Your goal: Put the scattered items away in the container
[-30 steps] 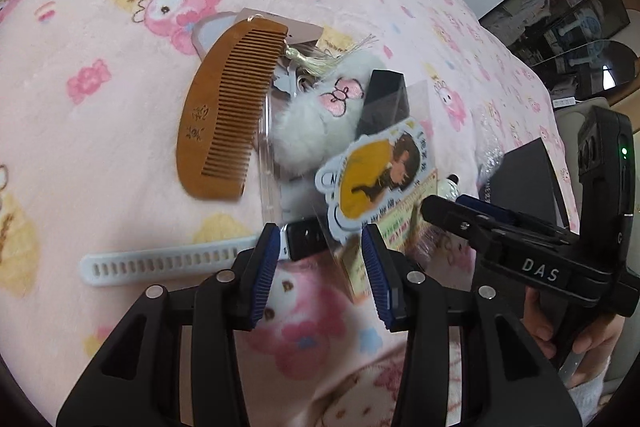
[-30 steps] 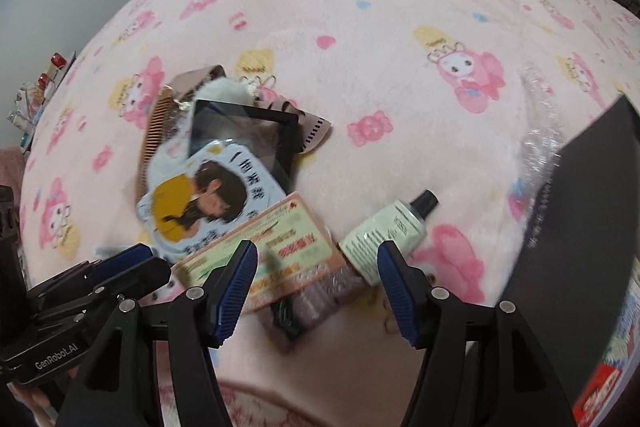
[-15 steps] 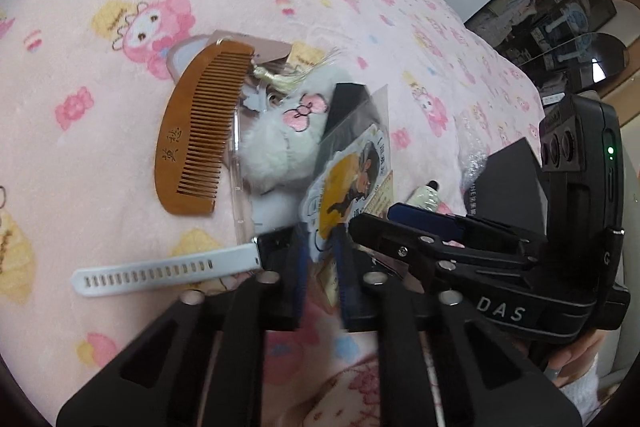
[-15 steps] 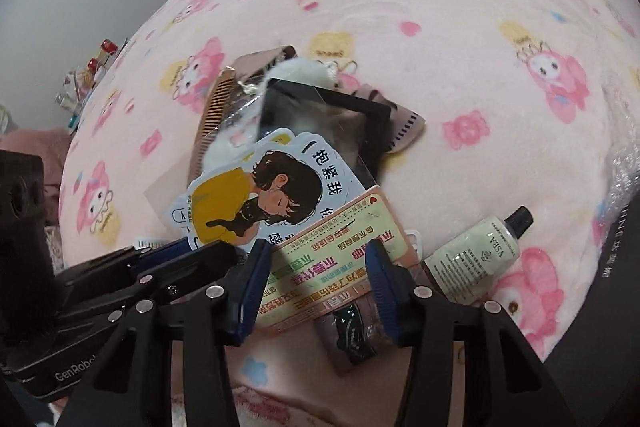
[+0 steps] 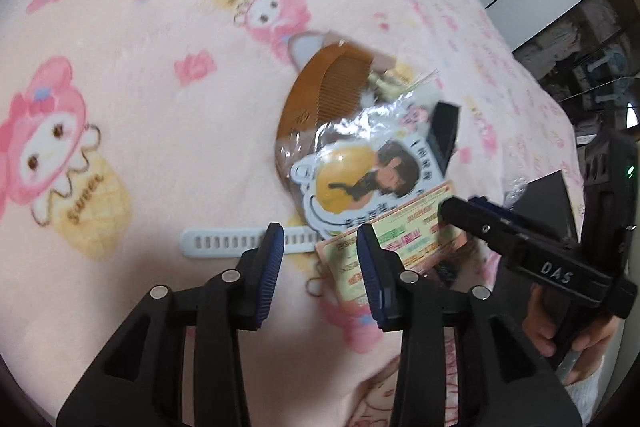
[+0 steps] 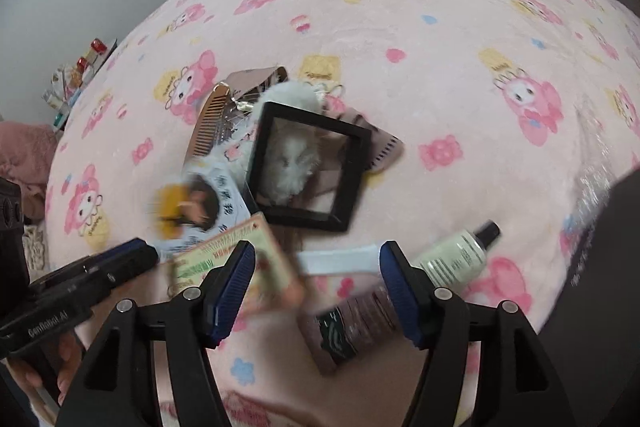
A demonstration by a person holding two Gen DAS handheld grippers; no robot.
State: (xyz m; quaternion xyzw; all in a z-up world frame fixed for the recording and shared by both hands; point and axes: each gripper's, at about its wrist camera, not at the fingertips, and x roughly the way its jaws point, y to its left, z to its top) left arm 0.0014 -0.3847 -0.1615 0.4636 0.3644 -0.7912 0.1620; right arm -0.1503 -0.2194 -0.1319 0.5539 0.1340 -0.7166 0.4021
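On the pink blanket (image 5: 160, 131), left tongs (image 5: 320, 255) have just reopened, released over the white watch strap (image 5: 224, 241), right tongs (image 6: 316, 279) widened empty above the green card (image 6: 224, 259); nothing grabbed, pile still outside the black container (image 6: 600, 267).

my left wrist view looks steeply down from close above the pink cartoon-print fleece blanket (image 5: 160, 115), its own tongs (image 5: 320, 247) low in frame. my right wrist view looks down just as near, facing the same heap from the other side. both share the green-and-yellow printed card (image 5: 400, 231) (image 6: 224, 259), and each sees the other's tongs.
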